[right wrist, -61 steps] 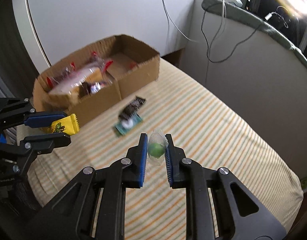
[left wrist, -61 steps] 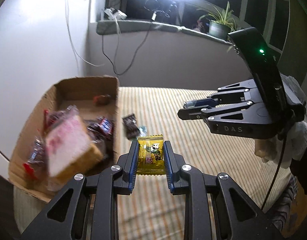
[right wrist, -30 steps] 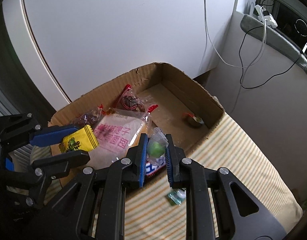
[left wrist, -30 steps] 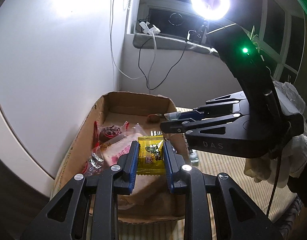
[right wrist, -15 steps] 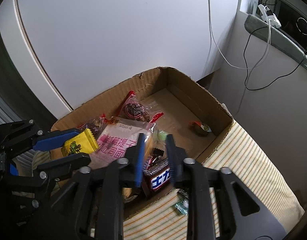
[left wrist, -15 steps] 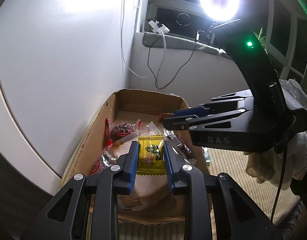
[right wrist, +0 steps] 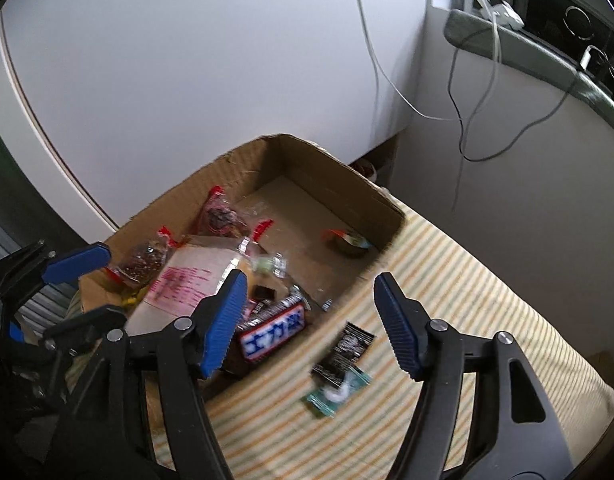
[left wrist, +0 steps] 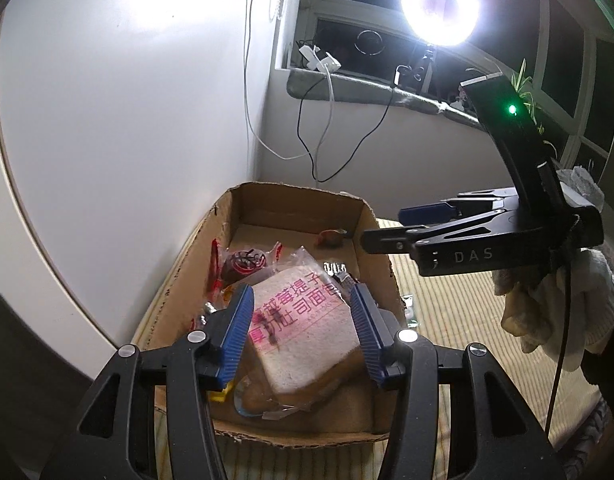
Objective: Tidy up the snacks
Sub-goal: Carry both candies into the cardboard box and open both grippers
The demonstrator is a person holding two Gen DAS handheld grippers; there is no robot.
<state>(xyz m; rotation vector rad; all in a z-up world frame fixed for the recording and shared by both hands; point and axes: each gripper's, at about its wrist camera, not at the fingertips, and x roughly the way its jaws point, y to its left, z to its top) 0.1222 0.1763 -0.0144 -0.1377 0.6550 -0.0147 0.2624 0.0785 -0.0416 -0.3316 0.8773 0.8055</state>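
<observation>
Peeking from under the bread bag [left wrist: 307,332], yellow packet [left wrist: 218,395] barely shows.

We saw a brown cardboard box [right wrist: 339,172] on a mat [right wrist: 467,300] striped cream, yellow and pale green. In the box lay a white bread packet [left wrist: 307,320] printed with pink characters, a dark bar [right wrist: 273,336] with a blue panel and white lettering, red-edged clear wrappers [left wrist: 243,260] and a pale green sweet [right wrist: 263,264]. On the mat lay a black sachet [right wrist: 345,350] and a teal one [right wrist: 337,394]. Both grippers [left wrist: 301,322] [right wrist: 307,320] were black with ribbed blue pads. A white glove [left wrist: 567,320] covered one hand. The wall [right wrist: 187,60] was white.
</observation>
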